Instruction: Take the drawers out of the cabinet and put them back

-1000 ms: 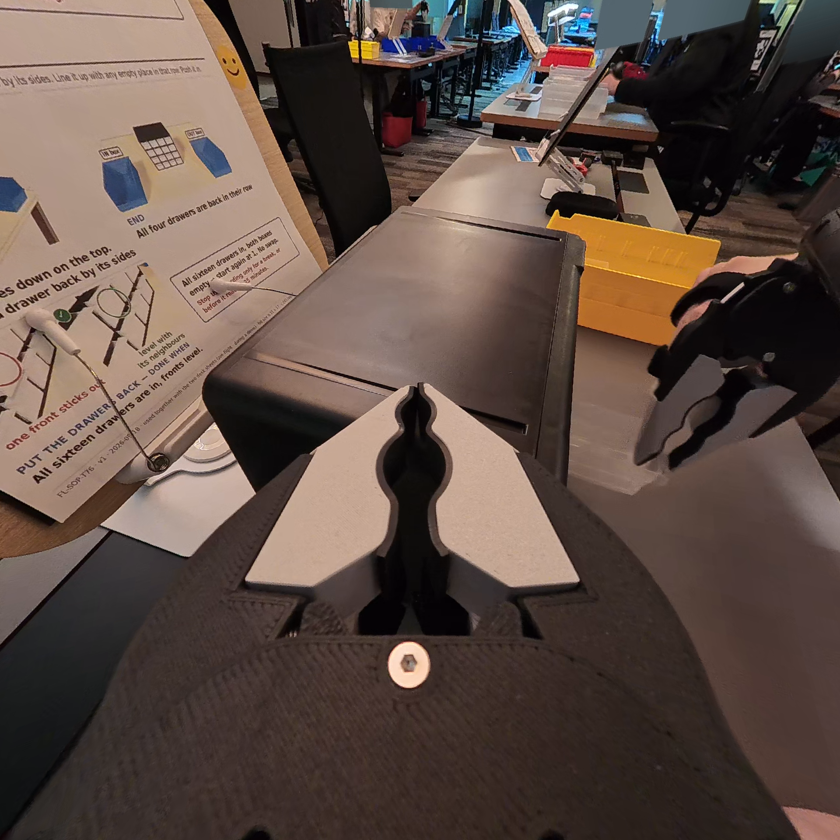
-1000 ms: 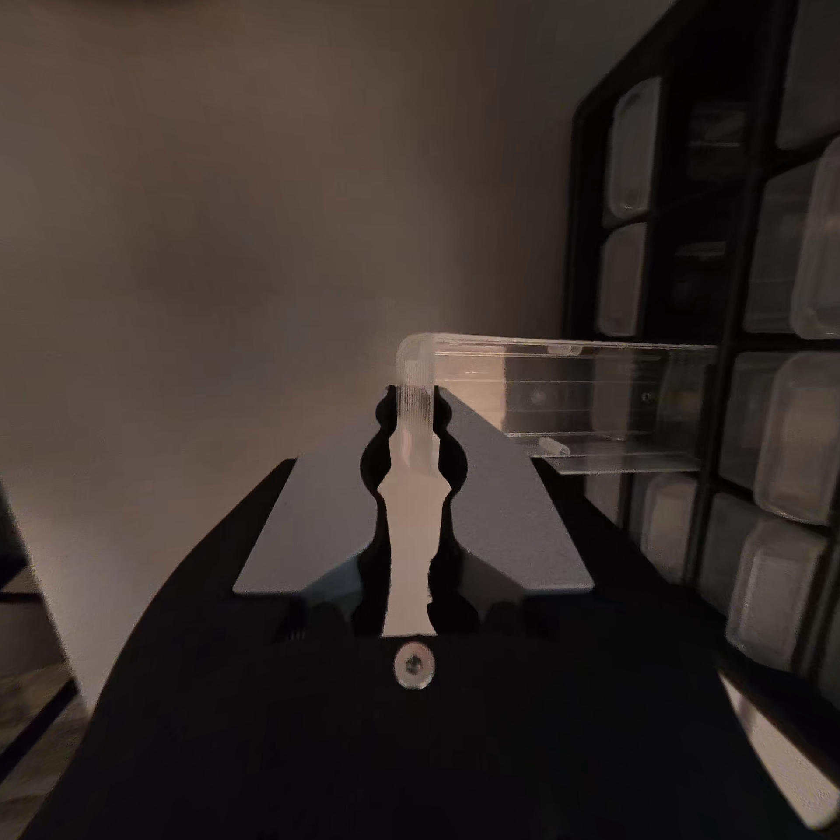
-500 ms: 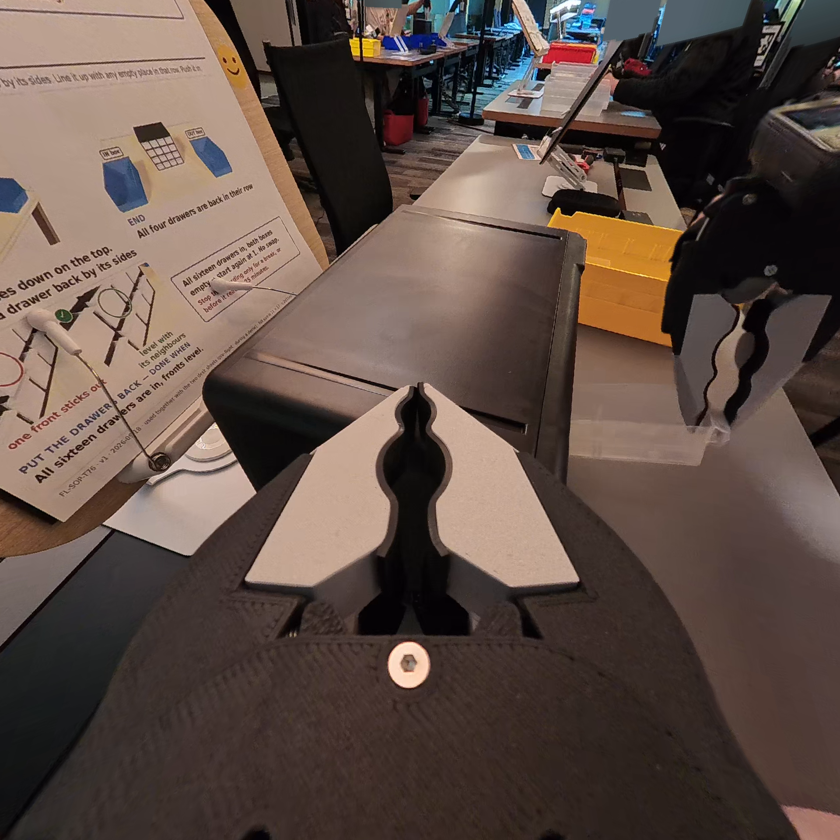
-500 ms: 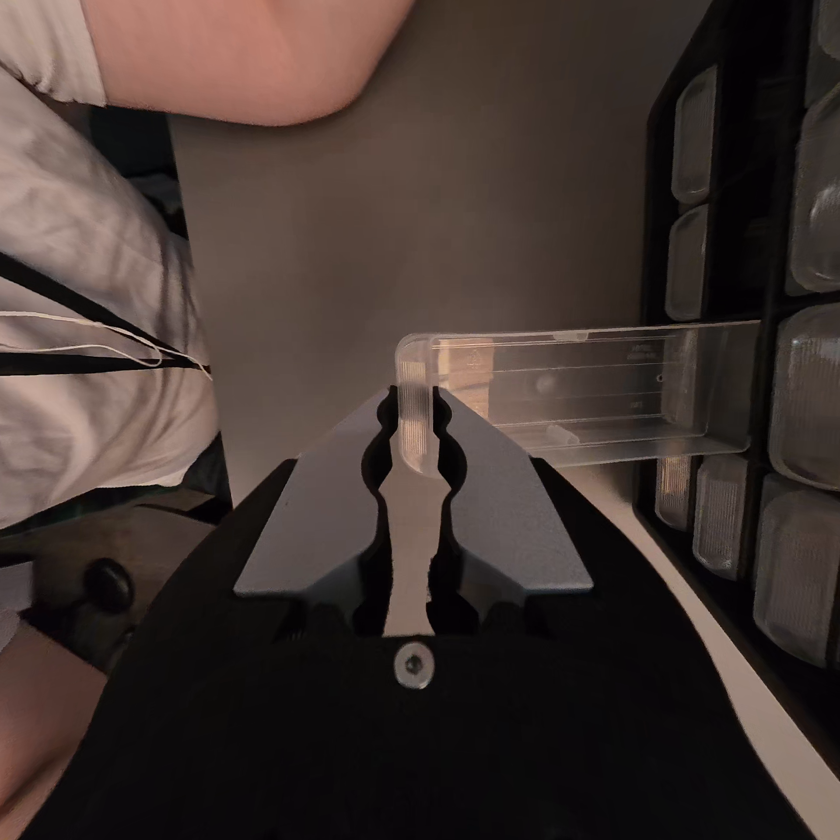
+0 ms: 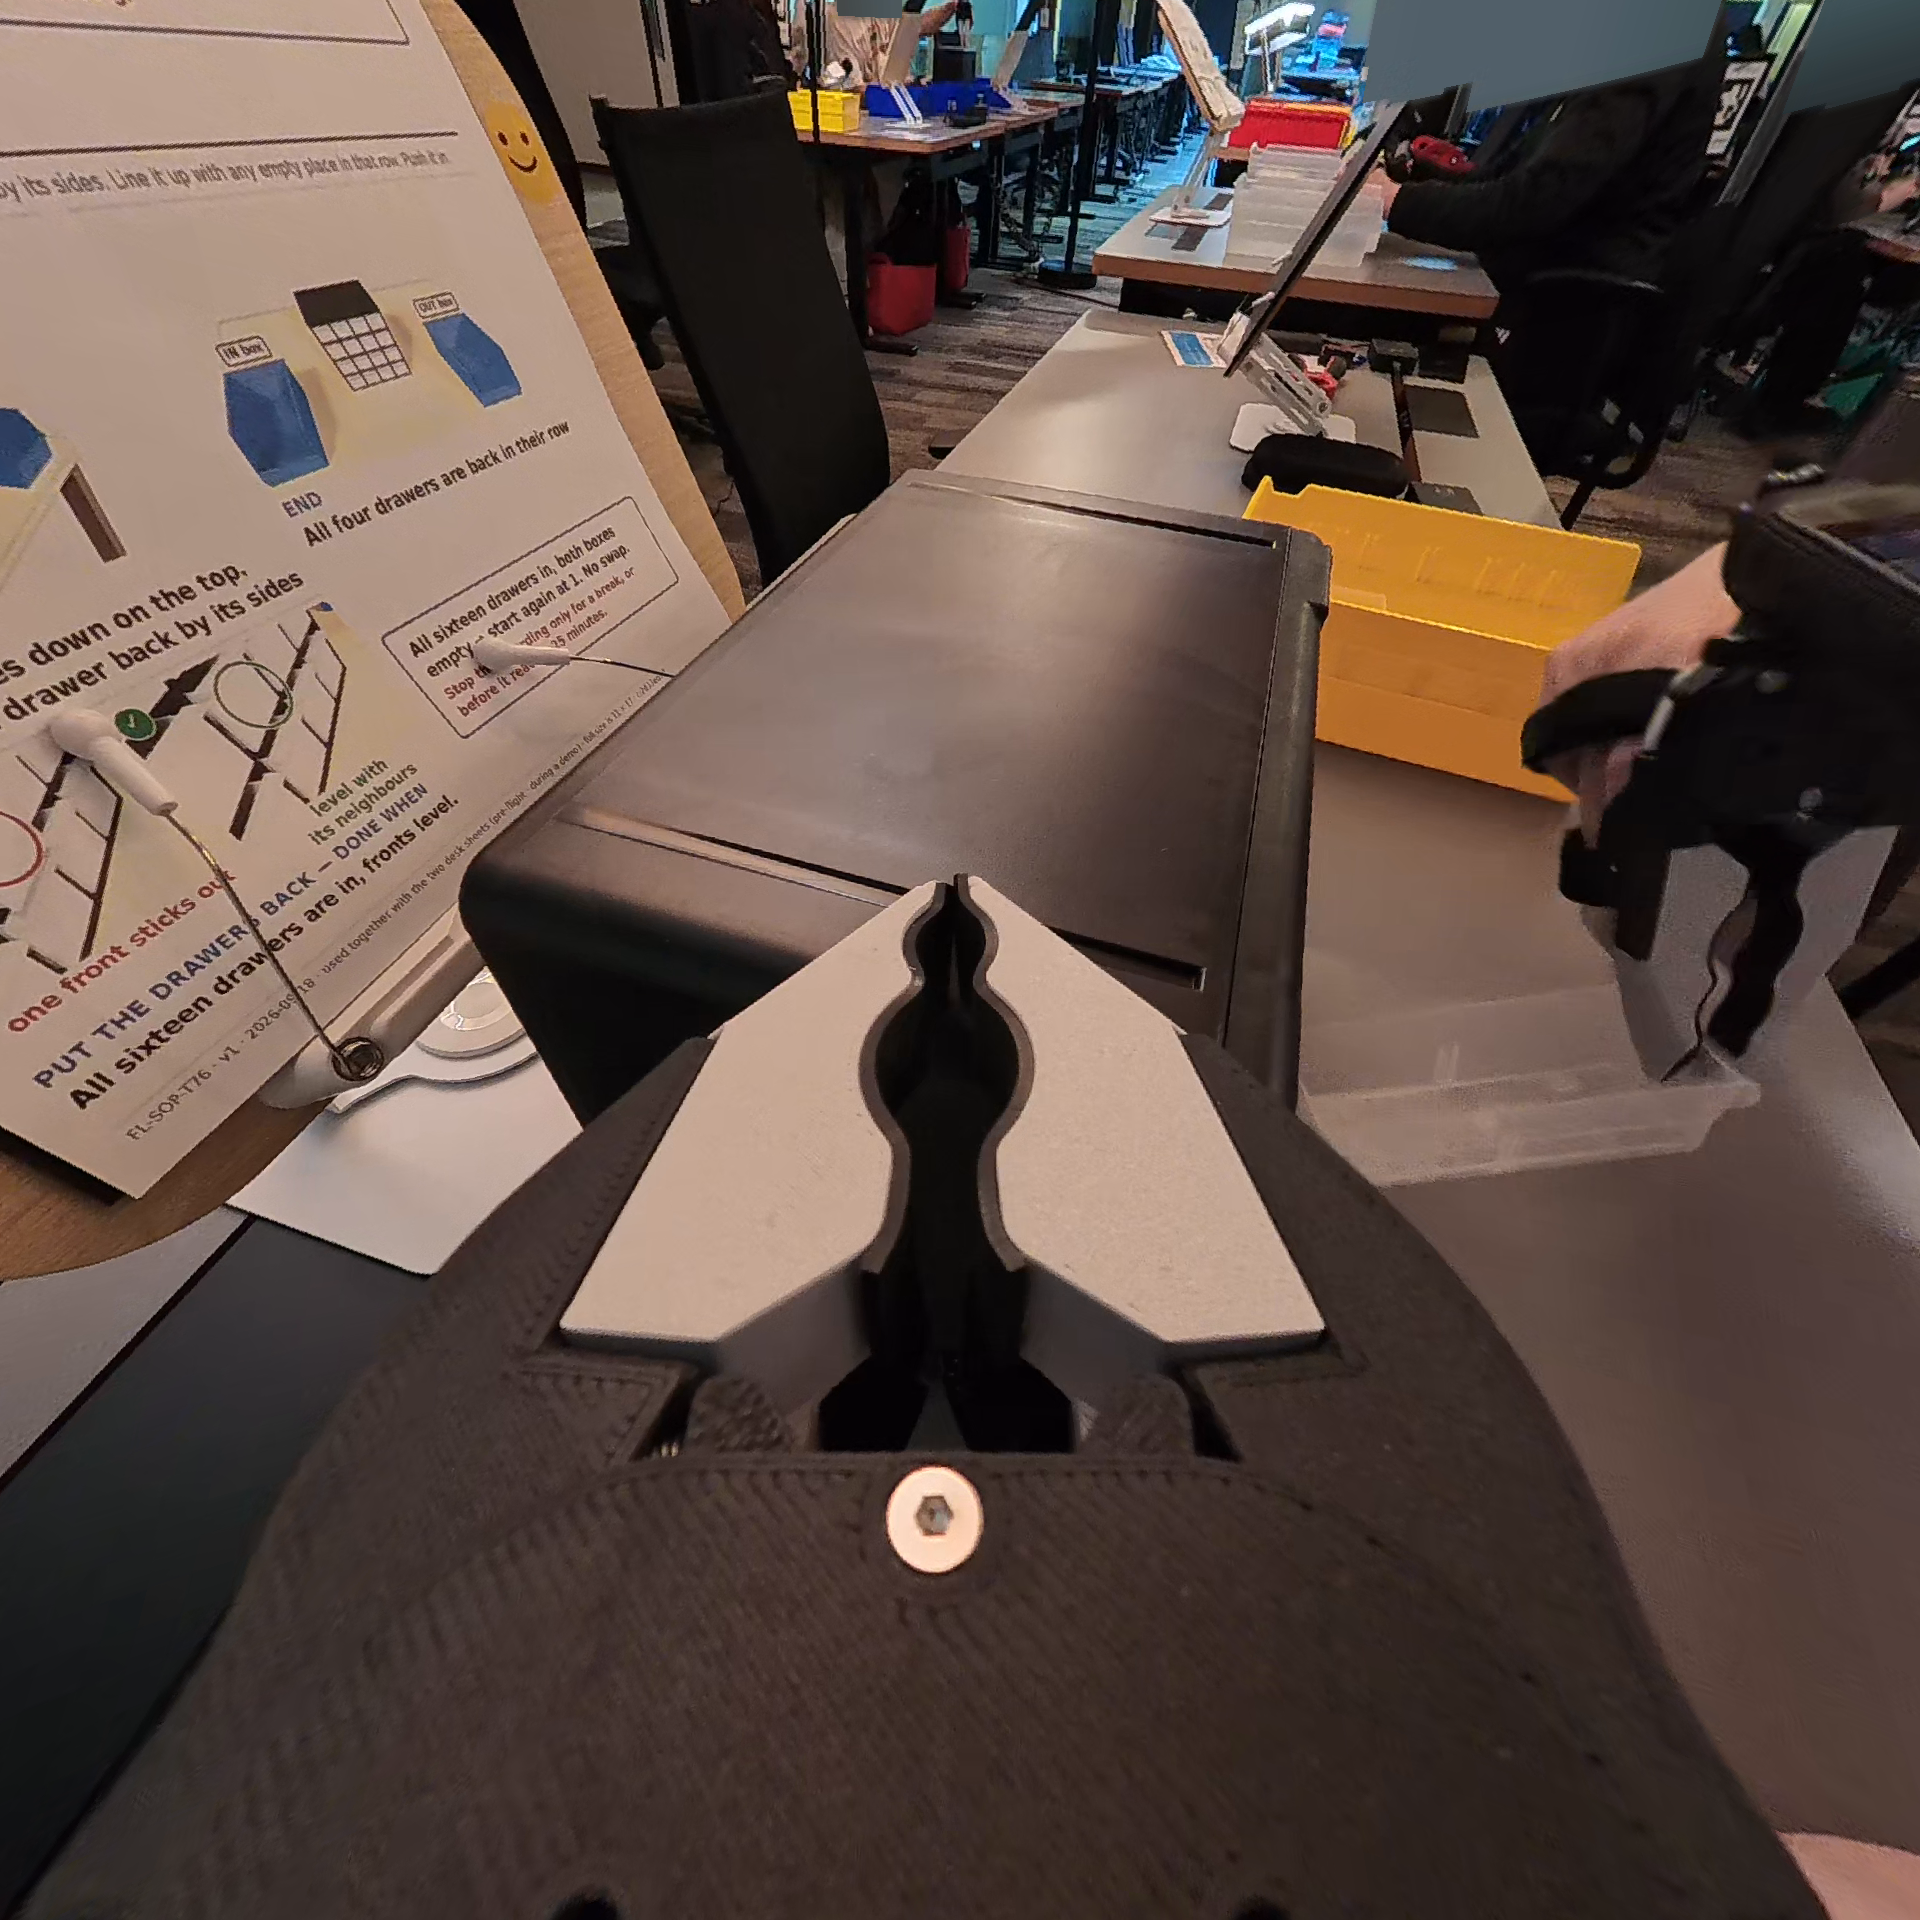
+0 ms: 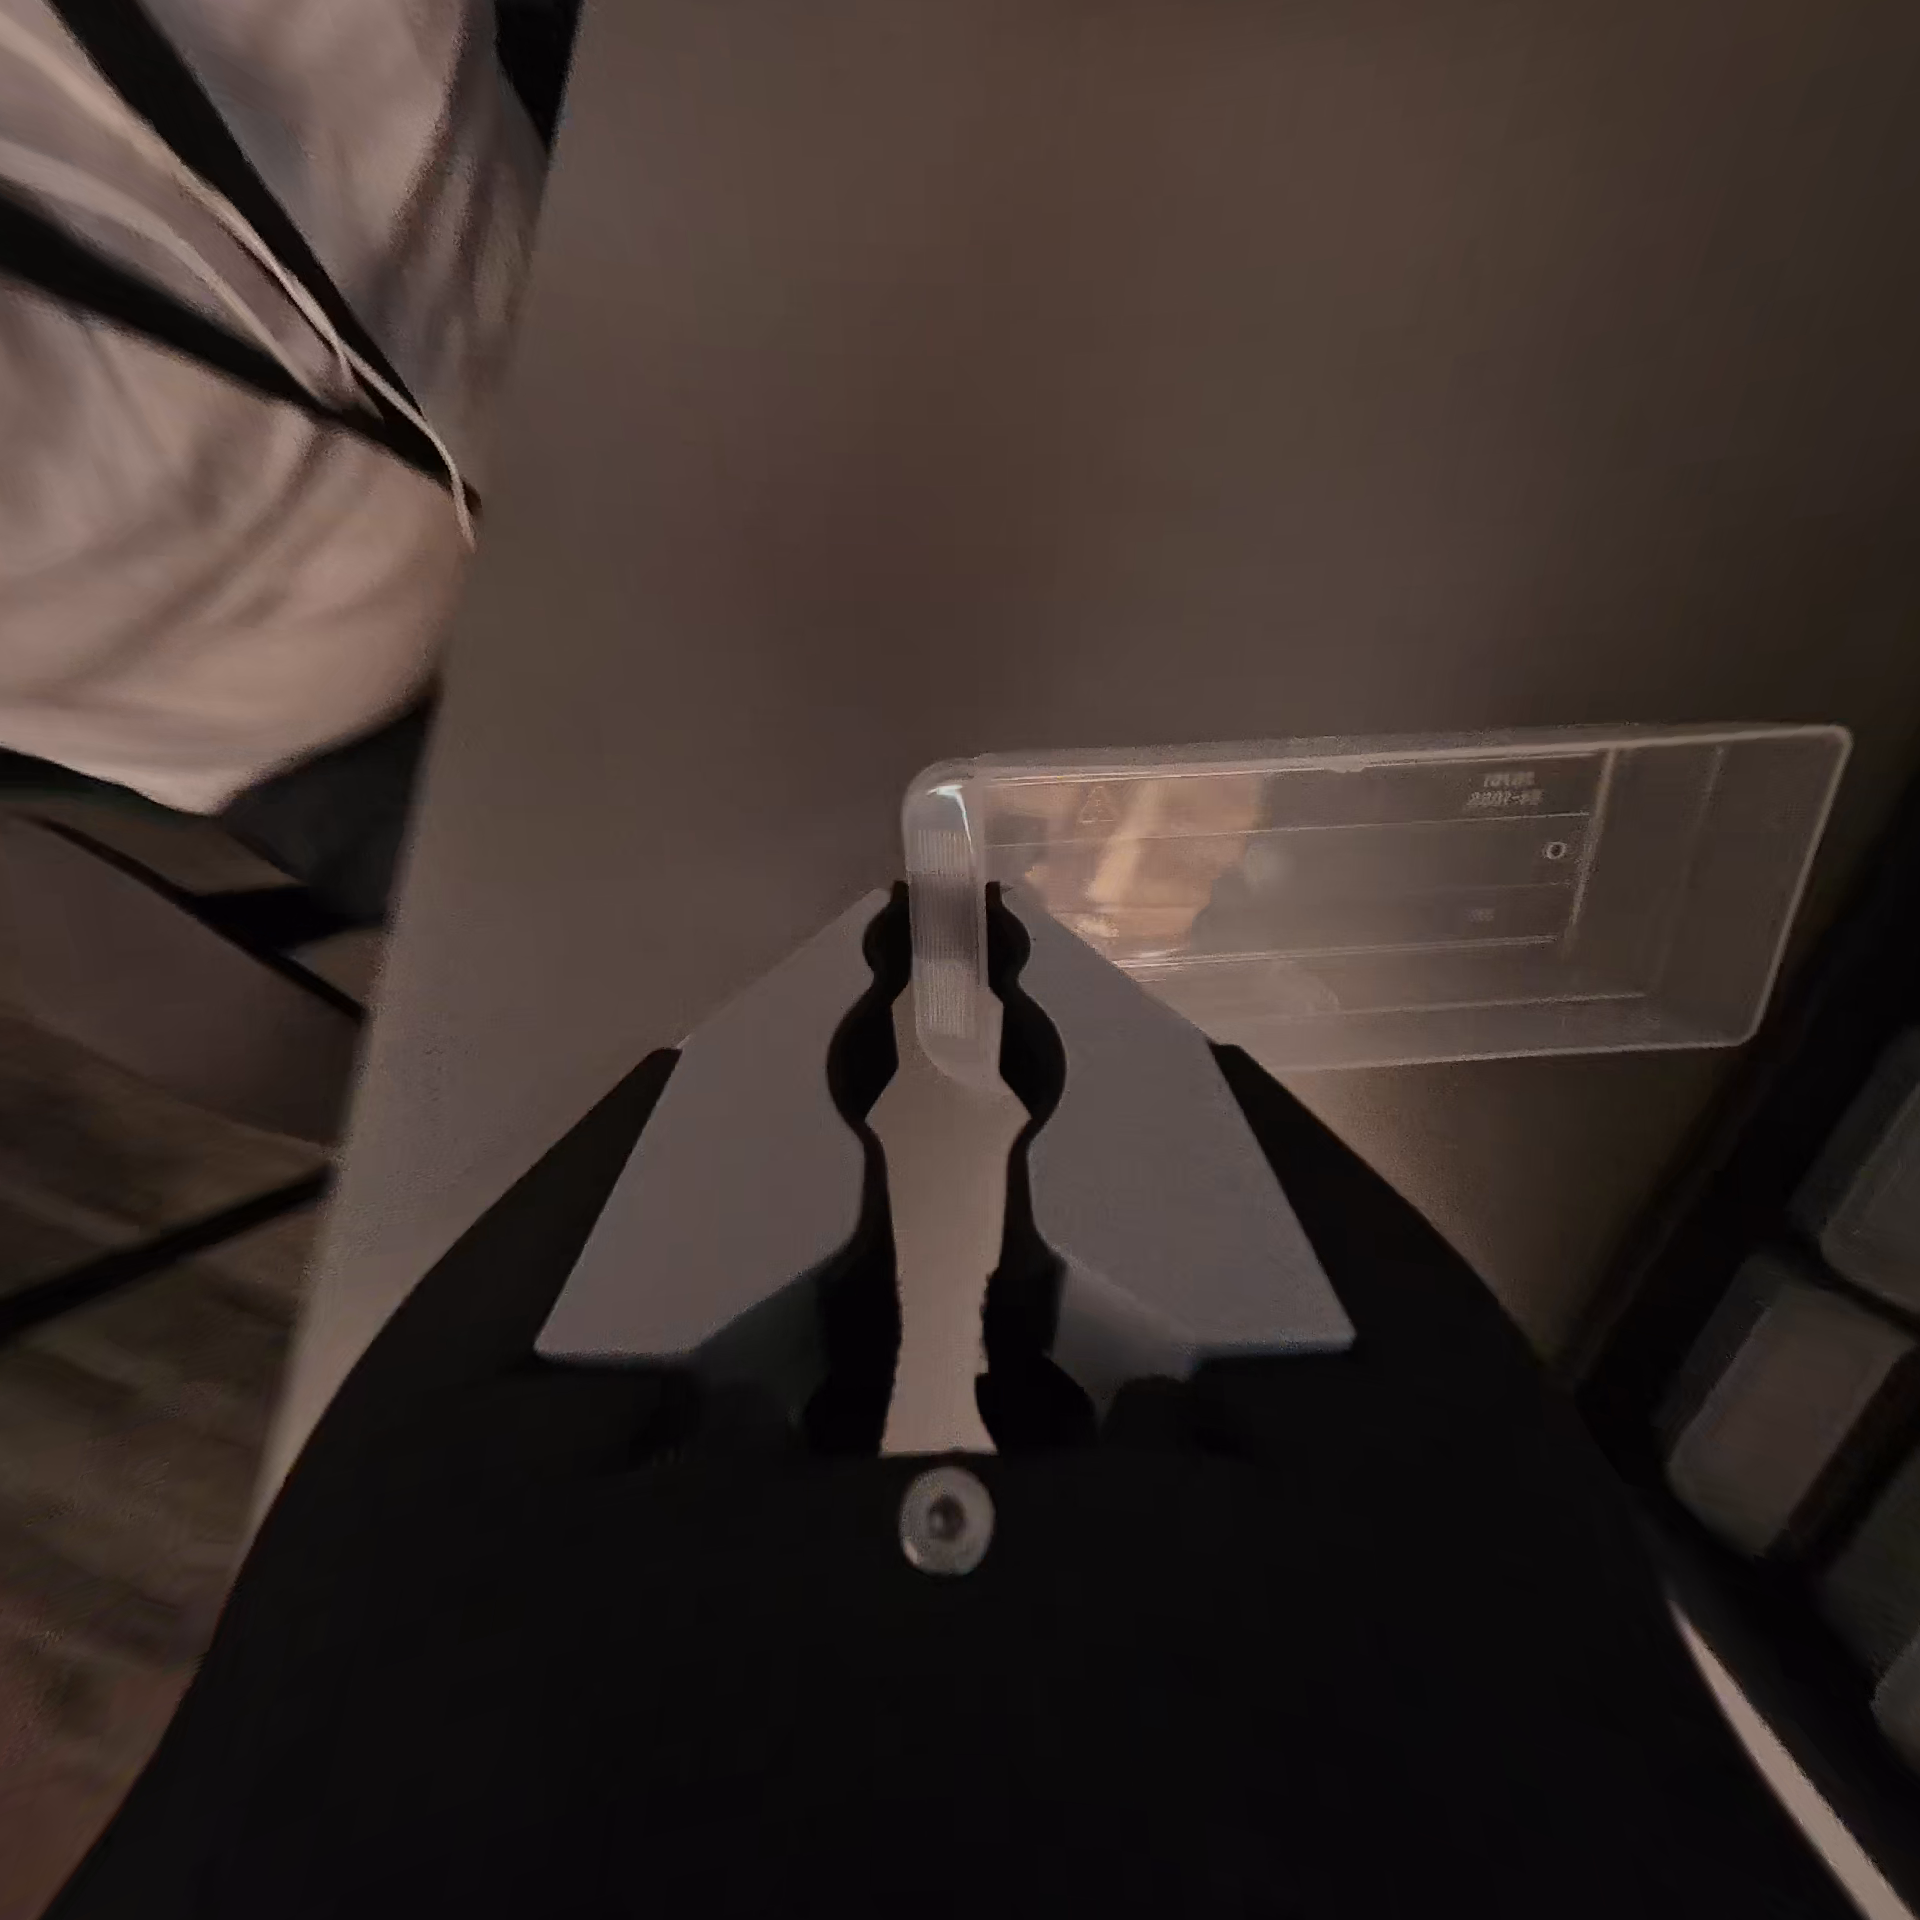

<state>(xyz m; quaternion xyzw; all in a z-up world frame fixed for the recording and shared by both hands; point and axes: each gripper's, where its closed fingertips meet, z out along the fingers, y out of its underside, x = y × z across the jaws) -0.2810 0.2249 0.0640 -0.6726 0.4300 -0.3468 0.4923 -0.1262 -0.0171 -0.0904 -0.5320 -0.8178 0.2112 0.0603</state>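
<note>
Right fingers (image 6: 1143, 1122) pinch clear drawer (image 6: 1455, 904) lip; cabinet (image 6: 1829, 1351) cropped, blurred.

The drawer (image 6: 1382, 904) is clear, glossy plastic with a finely ribbed front lip, and it catches reflections. The cabinet (image 5: 935, 717) looks like dark, smooth plastic with a dull sheen on its top. The left gripper (image 5: 956, 904) has matt grey fingers (image 5: 769, 1153) with a faintly grainy face, set in a black body with fine layered ridges and one shiny metal screw. The right gripper (image 6: 948, 914) shows the same matt grey fingers (image 6: 1143, 1174). The bench (image 5: 1558, 1455) is smooth, matt grey. The instruction sheet (image 5: 260, 540) is paper on a wood-grain board. The bin (image 5: 1455, 634) is yellow, glossy plastic.
</note>
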